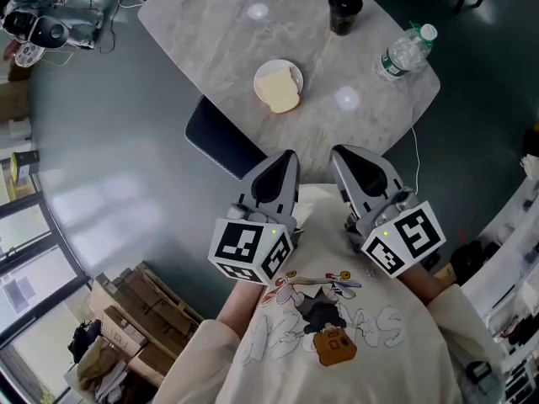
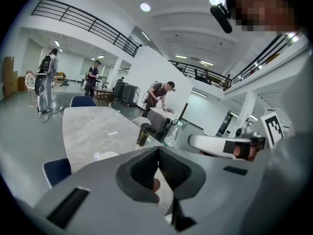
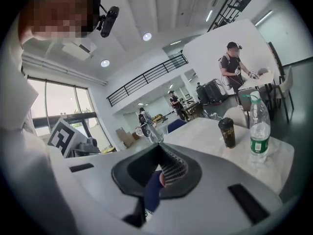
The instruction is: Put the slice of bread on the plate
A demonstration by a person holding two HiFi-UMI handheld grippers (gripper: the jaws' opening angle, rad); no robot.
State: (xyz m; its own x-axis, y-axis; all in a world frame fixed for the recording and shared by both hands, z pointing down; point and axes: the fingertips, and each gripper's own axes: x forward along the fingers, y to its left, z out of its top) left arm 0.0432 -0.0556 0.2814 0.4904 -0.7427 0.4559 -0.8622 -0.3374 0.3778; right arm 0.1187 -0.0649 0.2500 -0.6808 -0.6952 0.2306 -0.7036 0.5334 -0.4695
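Bread: the slice of bread (image 1: 283, 92) lies on the plate (image 1: 264, 73), upper centre of the frame, on the desk (image 1: 202, 32).
Your left gripper (image 1: 287, 156): pressed together, empty.
Your right gripper (image 1: 338, 153): pressed together, empty.

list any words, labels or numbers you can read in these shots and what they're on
Nothing can be read clearly.
Sweatshirt: large outlined letters around a cartoon print, too distorted to read.
Water bottle: green label, print too small.
Dark cup: pale print, too blurred.
Marker cubes: black-and-white square patterns, no words.
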